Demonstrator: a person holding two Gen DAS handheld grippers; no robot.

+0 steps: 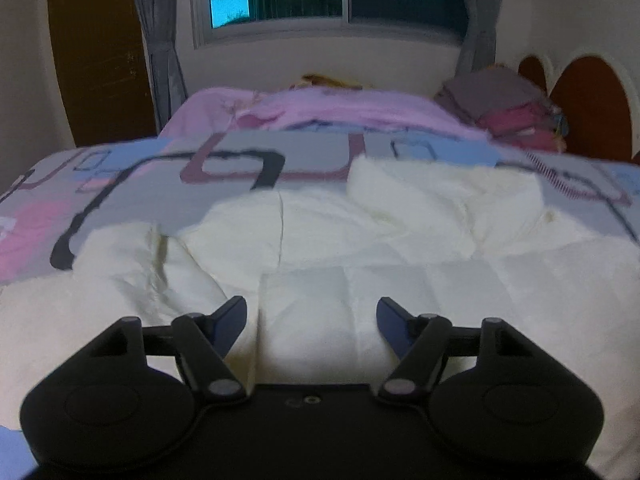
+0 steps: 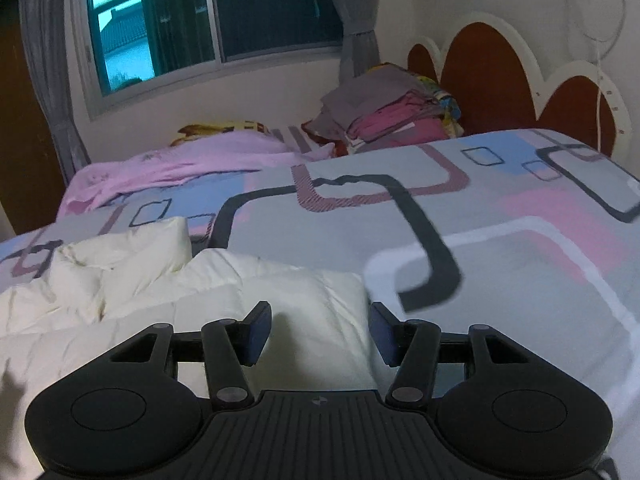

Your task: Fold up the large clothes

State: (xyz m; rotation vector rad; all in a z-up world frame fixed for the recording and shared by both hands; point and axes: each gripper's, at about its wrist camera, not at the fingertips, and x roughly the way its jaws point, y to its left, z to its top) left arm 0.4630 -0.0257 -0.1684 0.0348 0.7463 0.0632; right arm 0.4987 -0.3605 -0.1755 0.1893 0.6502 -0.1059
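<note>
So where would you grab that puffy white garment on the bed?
Probably by the near edge of the white garment, coming in low from the front. It lies rumpled but fairly flat on the patterned bedspread, and both the left claw and right claw stand open above that near edge. Pinching two corners would likely let it lift evenly.

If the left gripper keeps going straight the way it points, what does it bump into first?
Probably the white puffy garment lying on the bed; the open left gripper points down at it, nothing between. Depth is hard to judge.
</note>
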